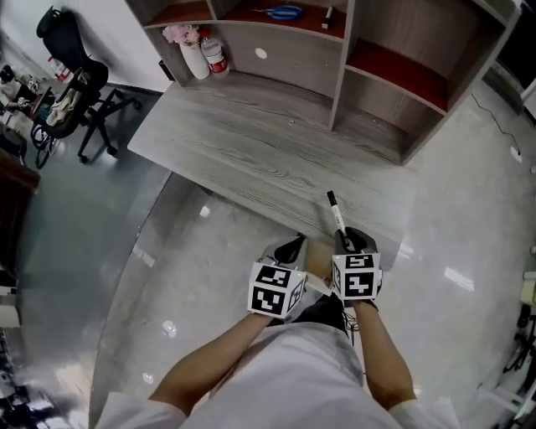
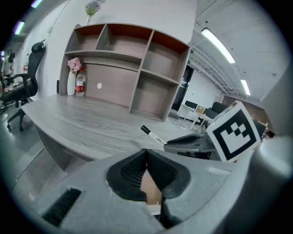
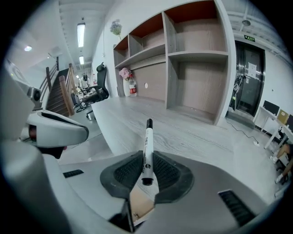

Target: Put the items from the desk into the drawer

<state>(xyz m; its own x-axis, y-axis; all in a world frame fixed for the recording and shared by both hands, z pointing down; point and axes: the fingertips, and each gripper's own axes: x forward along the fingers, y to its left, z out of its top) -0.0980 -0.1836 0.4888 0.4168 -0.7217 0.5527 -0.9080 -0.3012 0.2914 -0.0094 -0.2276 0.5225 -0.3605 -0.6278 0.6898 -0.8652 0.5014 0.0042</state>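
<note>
My right gripper (image 1: pixel 347 244) is shut on a white marker (image 1: pixel 337 215) with a black cap; the pen sticks out forward over the desk's near edge. In the right gripper view the marker (image 3: pixel 147 148) lies clamped between the two dark pads. My left gripper (image 1: pixel 290 250) hangs beside it at the desk's front edge, shut with nothing between its jaws (image 2: pixel 146 170). From the left gripper view the marker (image 2: pixel 153 135) and the right gripper (image 2: pixel 201 144) show to the right. No drawer can be seen in any view.
The grey wooden desk (image 1: pixel 251 142) carries a shelf unit (image 1: pixel 394 75) at its back. A white vase with pink flowers (image 1: pixel 193 52) and a bottle (image 1: pixel 216 57) stand at the back left. Blue scissors (image 1: pixel 283 12) lie on a shelf. A black office chair (image 1: pixel 75 88) stands left.
</note>
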